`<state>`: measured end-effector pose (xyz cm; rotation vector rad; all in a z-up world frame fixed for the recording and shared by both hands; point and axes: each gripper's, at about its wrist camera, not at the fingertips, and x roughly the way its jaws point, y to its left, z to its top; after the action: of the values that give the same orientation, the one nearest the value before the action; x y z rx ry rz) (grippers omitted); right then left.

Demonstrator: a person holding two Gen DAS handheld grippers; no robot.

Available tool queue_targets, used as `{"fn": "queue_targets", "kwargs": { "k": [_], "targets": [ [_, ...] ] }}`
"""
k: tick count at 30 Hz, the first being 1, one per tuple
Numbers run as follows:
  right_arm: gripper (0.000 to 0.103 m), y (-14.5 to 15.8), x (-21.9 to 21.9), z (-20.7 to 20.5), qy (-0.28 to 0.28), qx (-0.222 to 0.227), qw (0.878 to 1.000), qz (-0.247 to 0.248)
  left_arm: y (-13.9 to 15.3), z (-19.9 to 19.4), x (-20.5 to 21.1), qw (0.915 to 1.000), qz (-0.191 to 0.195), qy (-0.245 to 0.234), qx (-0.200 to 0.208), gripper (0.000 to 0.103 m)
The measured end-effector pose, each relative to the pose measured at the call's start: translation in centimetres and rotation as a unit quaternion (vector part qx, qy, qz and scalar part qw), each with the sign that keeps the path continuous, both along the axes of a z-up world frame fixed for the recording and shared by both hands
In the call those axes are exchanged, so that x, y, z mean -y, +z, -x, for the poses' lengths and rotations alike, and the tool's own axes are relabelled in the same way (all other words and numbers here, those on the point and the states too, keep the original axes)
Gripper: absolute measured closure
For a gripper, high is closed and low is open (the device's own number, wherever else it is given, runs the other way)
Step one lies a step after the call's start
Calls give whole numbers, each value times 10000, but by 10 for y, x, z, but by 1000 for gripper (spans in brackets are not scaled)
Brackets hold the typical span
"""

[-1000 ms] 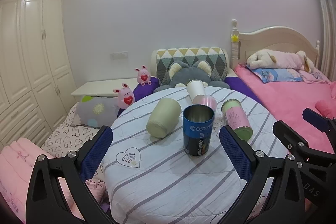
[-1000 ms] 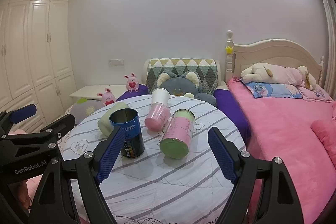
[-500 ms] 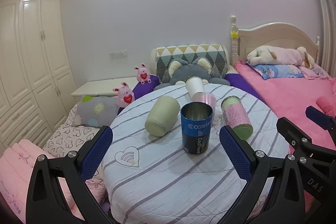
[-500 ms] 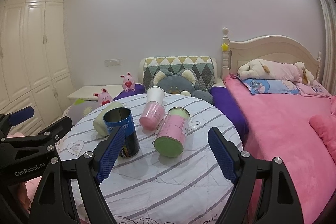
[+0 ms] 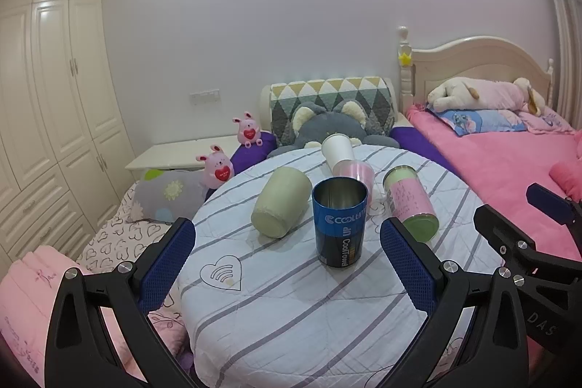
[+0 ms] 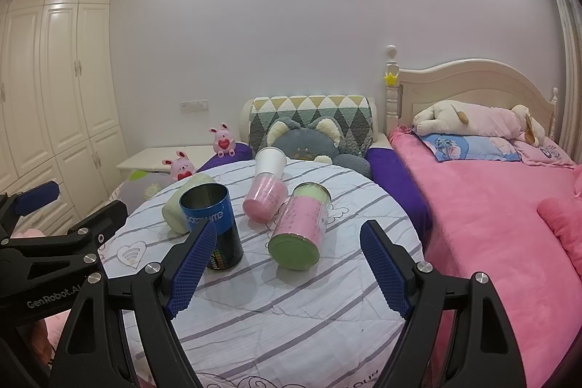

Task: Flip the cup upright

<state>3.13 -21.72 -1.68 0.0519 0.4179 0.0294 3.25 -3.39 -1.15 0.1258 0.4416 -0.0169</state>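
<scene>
A blue metal cup [image 5: 340, 222] [image 6: 212, 230] is standing upright, mouth open upward, on the striped table [image 5: 291, 308] [image 6: 291, 300]. Four cups are lying on their sides around it: a pale green cup [image 5: 282, 202] [image 6: 182, 206], a white cup [image 5: 338, 150] [image 6: 270, 161], a pink cup [image 5: 354, 171] [image 6: 263, 199], and a pink-and-green cup [image 5: 411, 202] [image 6: 302, 228].

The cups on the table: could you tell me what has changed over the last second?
Nothing was grasped or released. Only the views drifted slightly. The blue cup stays upright, the green cup and pink cylinder stay on their sides, and both the left gripper and right gripper remain open.
</scene>
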Motion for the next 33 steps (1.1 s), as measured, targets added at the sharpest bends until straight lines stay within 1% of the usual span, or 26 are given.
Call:
{"fn": "queue_targets", "kwargs": {
  "k": [19,33],
  "targets": [
    [20,-4,-8,-7,62,-107,9999,48,0,-2,-2,10000,-5,9,-40,0],
    [20,-17,-14,-26,113,-330,9993,116,-10,-23,-11,9997,72,59,-228,0]
  ]
}}
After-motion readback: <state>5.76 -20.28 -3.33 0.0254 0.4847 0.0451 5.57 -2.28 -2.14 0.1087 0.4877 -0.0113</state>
